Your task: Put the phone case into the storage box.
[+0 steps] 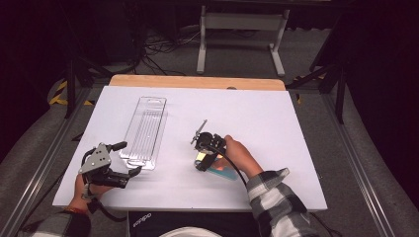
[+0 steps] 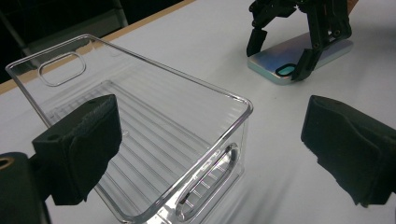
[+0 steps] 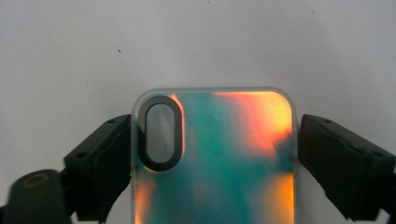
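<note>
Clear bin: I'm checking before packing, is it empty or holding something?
Empty: the clear bin shows only its ribbed floor; the phone case lies outside on the table.

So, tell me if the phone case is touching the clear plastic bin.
Apart. The high view shows a strip of bare white table between the phone case and the clear plastic bin.

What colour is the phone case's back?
Iridescent teal with orange patches on the phone case; clearest in the right gripper view.
</note>
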`<state>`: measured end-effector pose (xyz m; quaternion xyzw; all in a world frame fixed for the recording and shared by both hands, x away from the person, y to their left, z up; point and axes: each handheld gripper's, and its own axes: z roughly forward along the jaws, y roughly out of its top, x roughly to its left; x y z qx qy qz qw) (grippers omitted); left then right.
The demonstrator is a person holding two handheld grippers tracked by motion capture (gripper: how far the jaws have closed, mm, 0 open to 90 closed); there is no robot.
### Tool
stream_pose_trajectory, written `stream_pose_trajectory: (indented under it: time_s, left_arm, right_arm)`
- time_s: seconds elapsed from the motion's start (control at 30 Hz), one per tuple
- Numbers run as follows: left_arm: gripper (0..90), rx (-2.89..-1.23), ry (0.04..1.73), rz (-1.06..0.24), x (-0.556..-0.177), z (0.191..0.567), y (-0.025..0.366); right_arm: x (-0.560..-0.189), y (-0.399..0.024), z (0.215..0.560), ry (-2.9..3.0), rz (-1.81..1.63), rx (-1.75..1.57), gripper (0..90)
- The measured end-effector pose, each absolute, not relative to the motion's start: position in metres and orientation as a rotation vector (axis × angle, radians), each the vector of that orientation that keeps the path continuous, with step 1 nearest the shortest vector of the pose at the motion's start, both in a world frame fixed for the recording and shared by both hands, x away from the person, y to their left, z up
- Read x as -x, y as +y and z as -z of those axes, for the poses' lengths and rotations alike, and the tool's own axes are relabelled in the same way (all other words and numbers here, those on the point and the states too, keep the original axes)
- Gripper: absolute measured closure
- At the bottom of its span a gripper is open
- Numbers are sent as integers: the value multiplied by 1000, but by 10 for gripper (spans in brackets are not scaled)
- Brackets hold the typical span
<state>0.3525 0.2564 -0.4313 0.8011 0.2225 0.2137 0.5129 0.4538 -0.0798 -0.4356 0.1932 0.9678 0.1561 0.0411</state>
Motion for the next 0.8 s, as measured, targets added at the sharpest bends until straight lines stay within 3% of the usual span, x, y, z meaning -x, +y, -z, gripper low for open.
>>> stream_pose_trajectory:
  time_s: [0.43,0.8]
  left_arm:
    - [61,-1927,541,-517,-353,432,254]
    - [62,-1926,550,-528,-351,429,252]
  right_arm:
    - [-445,-85,433,2895,-548,-575,175]
    - [-433,-123,400,2613,-903,-698,175]
